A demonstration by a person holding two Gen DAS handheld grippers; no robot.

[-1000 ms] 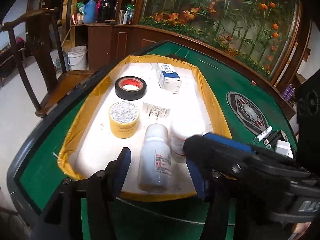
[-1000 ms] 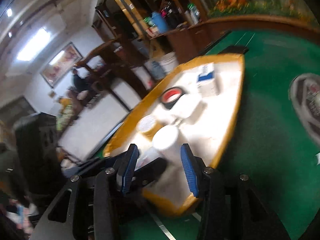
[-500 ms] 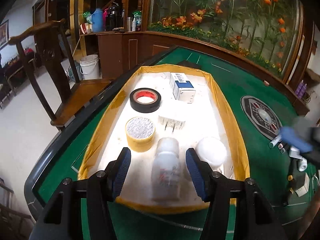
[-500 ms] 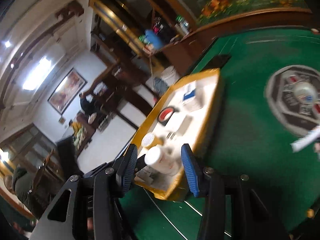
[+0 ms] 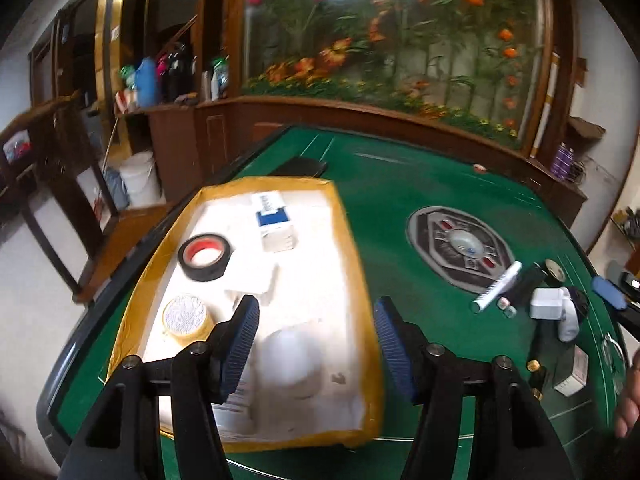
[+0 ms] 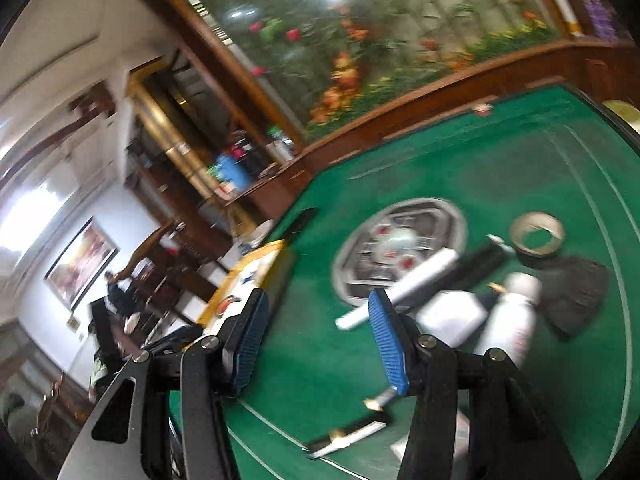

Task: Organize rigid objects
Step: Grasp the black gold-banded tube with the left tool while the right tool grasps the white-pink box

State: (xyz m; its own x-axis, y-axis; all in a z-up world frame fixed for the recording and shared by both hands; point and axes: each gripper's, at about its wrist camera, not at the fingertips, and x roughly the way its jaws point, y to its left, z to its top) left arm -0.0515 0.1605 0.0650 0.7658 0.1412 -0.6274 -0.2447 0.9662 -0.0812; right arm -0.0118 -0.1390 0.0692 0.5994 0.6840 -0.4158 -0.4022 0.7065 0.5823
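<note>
Both my grippers, left (image 5: 316,344) and right (image 6: 316,338), gape wide, empty. White marker (image 6: 400,286): light, stiff, slippery; grip mid-barrel.

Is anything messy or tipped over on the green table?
Yes. Beside the tidy yellow-edged tray, loose things lie jumbled: a white marker slanted across the round emblem, a white bottle on its side, and a tape ring. Nothing looks spilled or broken.
</note>
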